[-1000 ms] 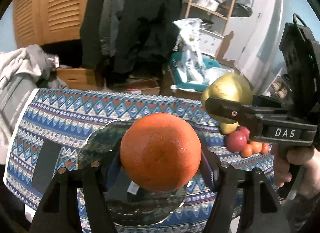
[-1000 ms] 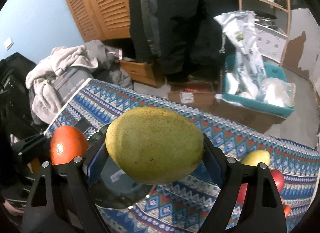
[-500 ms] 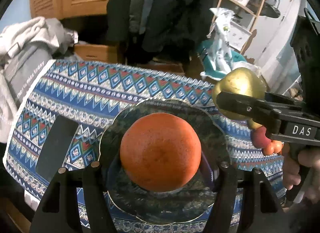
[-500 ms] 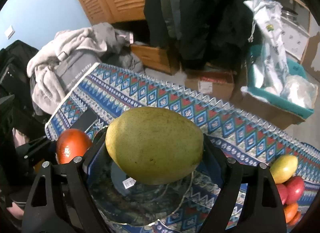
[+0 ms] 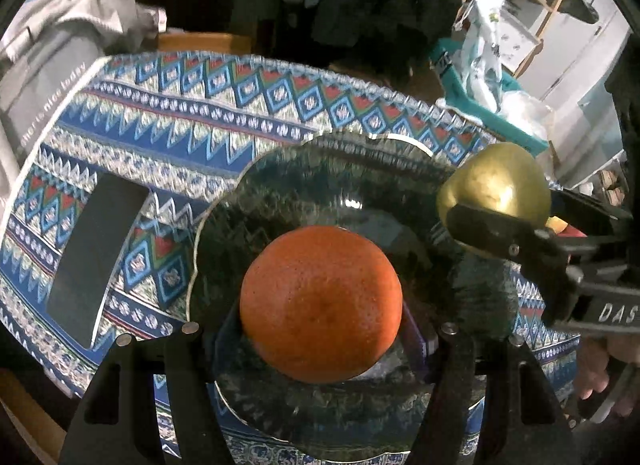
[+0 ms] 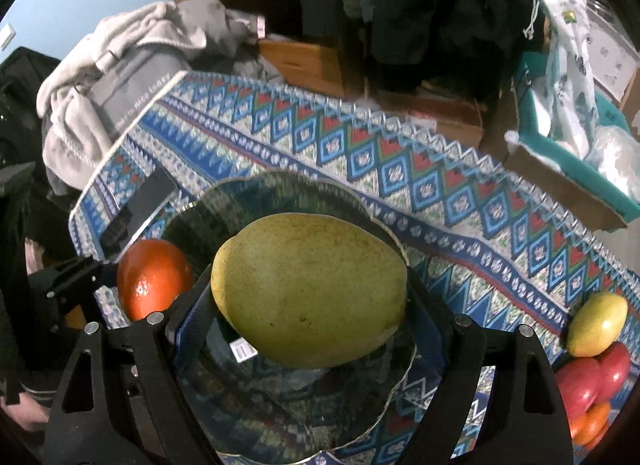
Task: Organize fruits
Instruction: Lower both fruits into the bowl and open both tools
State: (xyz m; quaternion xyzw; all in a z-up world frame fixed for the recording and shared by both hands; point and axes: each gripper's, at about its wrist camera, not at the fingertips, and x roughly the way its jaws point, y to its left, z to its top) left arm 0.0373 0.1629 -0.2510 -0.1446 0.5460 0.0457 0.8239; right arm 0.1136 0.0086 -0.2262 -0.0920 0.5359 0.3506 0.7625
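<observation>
My left gripper (image 5: 320, 329) is shut on an orange (image 5: 321, 303) and holds it over the near part of a dark glass plate (image 5: 320, 177) on the patterned cloth. My right gripper (image 6: 310, 305) is shut on a green mango (image 6: 310, 295) over the same plate (image 6: 280, 193). In the left wrist view the right gripper and mango (image 5: 494, 189) are at the plate's right rim. In the right wrist view the orange (image 6: 154, 283) is at the plate's left rim.
A black phone (image 5: 98, 261) lies on the cloth left of the plate. A yellow fruit (image 6: 596, 323), red apples (image 6: 592, 379) and small oranges (image 6: 592, 421) lie on the cloth to the right. Clothes, cardboard boxes and a teal bin stand beyond the table's far edge.
Both grippers have moved forward and tilted down over the plate, each still holding its fruit. The plate now fills more of both views.
</observation>
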